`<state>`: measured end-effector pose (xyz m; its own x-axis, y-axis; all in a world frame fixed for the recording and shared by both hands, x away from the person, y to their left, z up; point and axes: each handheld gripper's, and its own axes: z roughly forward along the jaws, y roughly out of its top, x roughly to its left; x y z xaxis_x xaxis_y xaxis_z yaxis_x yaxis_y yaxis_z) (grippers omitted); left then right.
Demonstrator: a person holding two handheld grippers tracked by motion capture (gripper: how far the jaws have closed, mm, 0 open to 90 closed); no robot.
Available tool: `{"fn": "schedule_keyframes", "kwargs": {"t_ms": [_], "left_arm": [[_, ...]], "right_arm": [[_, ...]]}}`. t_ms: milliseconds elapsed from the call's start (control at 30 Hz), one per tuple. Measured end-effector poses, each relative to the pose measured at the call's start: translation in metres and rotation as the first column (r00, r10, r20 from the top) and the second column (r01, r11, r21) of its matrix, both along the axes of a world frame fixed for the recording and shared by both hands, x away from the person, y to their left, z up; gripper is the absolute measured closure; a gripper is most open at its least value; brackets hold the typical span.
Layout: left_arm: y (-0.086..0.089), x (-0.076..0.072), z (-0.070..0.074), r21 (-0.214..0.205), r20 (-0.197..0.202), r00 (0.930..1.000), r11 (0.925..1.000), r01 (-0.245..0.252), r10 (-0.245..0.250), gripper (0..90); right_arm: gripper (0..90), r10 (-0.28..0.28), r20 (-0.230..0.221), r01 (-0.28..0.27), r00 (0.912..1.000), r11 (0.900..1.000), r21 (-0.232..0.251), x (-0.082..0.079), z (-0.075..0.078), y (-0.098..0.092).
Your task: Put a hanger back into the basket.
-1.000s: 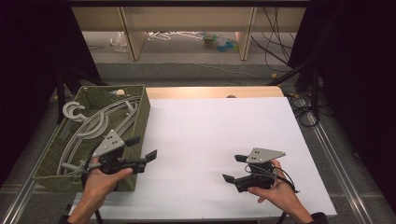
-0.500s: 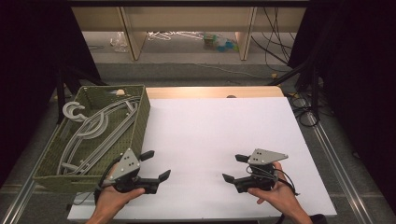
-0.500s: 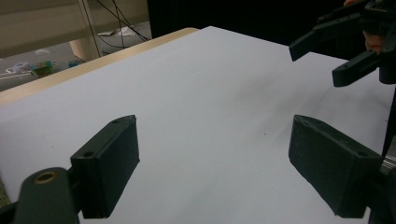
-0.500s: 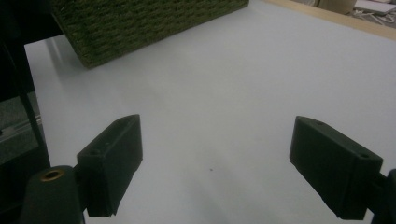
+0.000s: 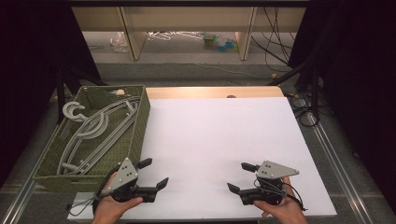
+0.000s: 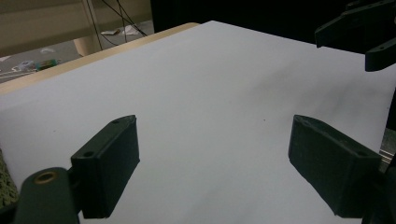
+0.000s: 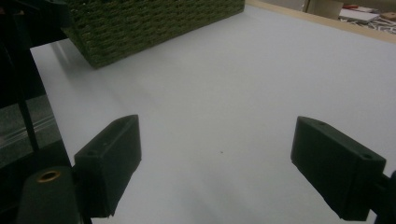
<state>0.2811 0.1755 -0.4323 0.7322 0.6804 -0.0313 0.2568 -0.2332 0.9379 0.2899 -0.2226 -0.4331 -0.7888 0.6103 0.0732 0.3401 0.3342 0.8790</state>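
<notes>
Low over the near left of the white table sheet (image 5: 219, 135), just off the basket's near right corner, a hand holds my left gripper (image 5: 154, 172) open and empty. At the near right, another hand holds my right gripper (image 5: 238, 176), also open and empty, pointing left toward the first. In the left gripper view the jaws of my left gripper (image 6: 212, 137) stand wide over bare white sheet, with the right gripper (image 6: 359, 28) at the top right. In the right gripper view my right gripper (image 7: 217, 140) spans bare sheet.
A green woven basket (image 5: 140, 122) stands along the table's left edge and holds several grey hangers (image 5: 93, 130). Its wall (image 7: 154, 23) fills the top left of the right gripper view. Beyond the table's wooden far edge (image 5: 210, 92) lie a floor and cables.
My left gripper has moved right and toward the near edge, from beside the basket out over the white sheet. The right gripper has hardly moved.
</notes>
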Motion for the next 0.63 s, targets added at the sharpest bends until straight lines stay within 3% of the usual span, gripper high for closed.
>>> {"fn": "schedule_keyframes", "kwargs": {"t_ms": [67, 133, 200, 500, 633], "left_arm": [[0.0000, 0.0007, -0.0009, -0.002, -0.007, 1.0000, 1.0000, -0.002, 0.002, 16.2], [0.0008, 0.0026, -0.0012, 0.005, 0.003, 1.0000, 1.0000, 0.000, 0.000, 16.2], [0.0012, 0.0031, -0.0015, 0.005, 0.002, 1.0000, 1.0000, 0.001, -0.001, 16.2], [0.0001, 0.0038, -0.0037, 0.000, -0.018, 0.9998, 1.0000, -0.001, 0.001, 16.2], [0.0012, 0.0046, -0.0038, 0.004, -0.009, 1.0000, 1.0000, 0.001, -0.001, 16.2]], "right_arm": [[17.1, 0.009, -0.008, -0.009, 0.9999, 1.0000, -0.001, 0.0012, -0.0010, 0.0003], [17.1, -0.001, 0.014, 0.001, 0.9999, 1.0000, -0.009, 0.0024, -0.0017, -0.0003], [17.1, 0.008, -0.014, -0.008, 0.9999, 1.0000, -0.004, 0.0024, -0.0019, -0.0001], [17.0, 0.012, -0.012, -0.012, 0.9999, 0.9999, 0.000, 0.0028, -0.0010, -0.0006], [17.0, -0.005, 0.011, 0.005, 0.9999, 1.0000, 0.005, 0.0045, -0.0027, -0.0013]]}}
